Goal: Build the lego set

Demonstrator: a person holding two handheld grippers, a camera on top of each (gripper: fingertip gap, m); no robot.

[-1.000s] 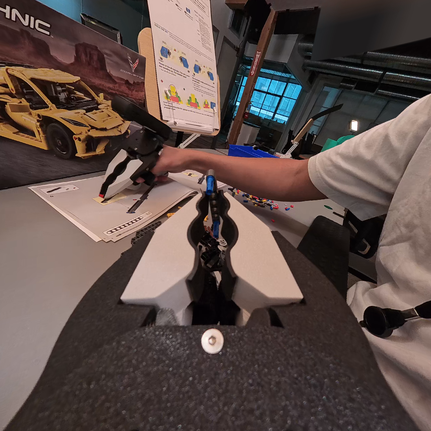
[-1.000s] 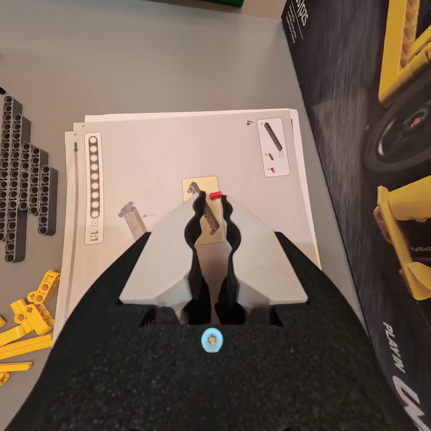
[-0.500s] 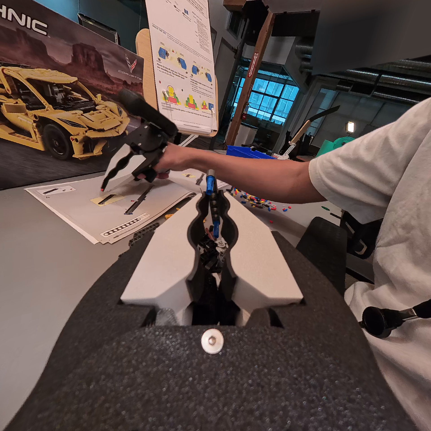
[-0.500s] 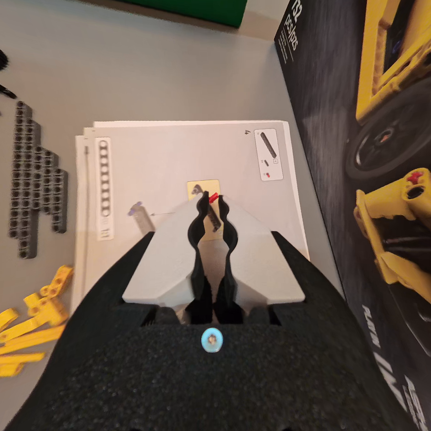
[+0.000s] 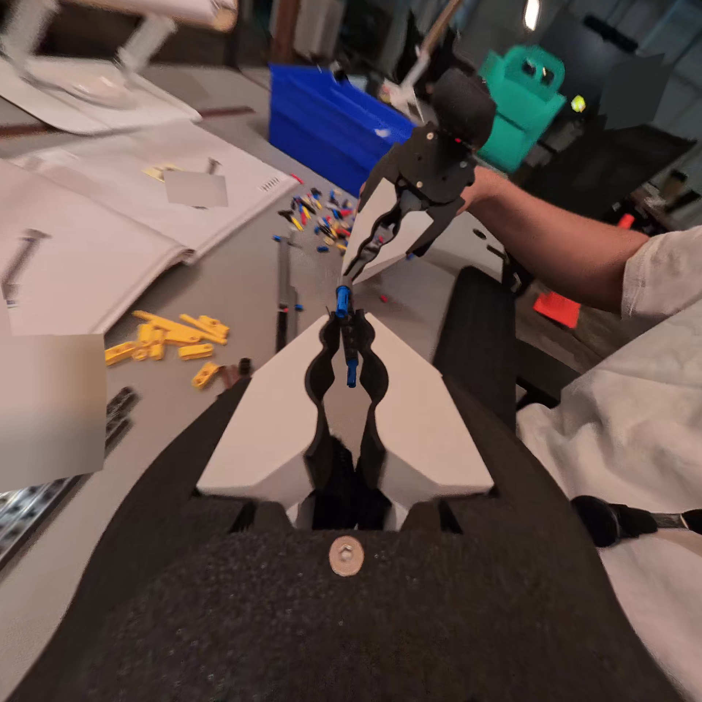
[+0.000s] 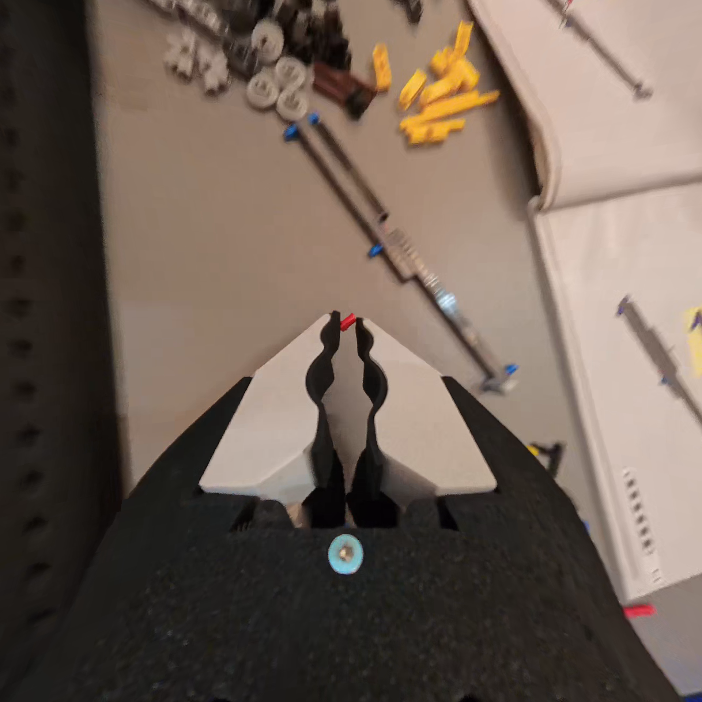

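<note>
The left gripper (image 5: 346, 323) has its jaws closed narrowly on a black beam (image 5: 348, 342) carrying blue pins (image 5: 343, 300), and the right gripper (image 6: 346, 322) pinches a small red pin (image 6: 347, 322) between its nearly closed jaw tips, which in the left wrist view hang just beyond the beam's far end. Below the right jaws lies the grey tabletop (image 6: 228, 235), with a long grey beam assembly (image 6: 399, 243) ahead and to the right. Farther out are yellow pieces (image 6: 437, 102), grey gear wheels (image 6: 277, 83) and an open instruction booklet (image 6: 615, 323).
</note>
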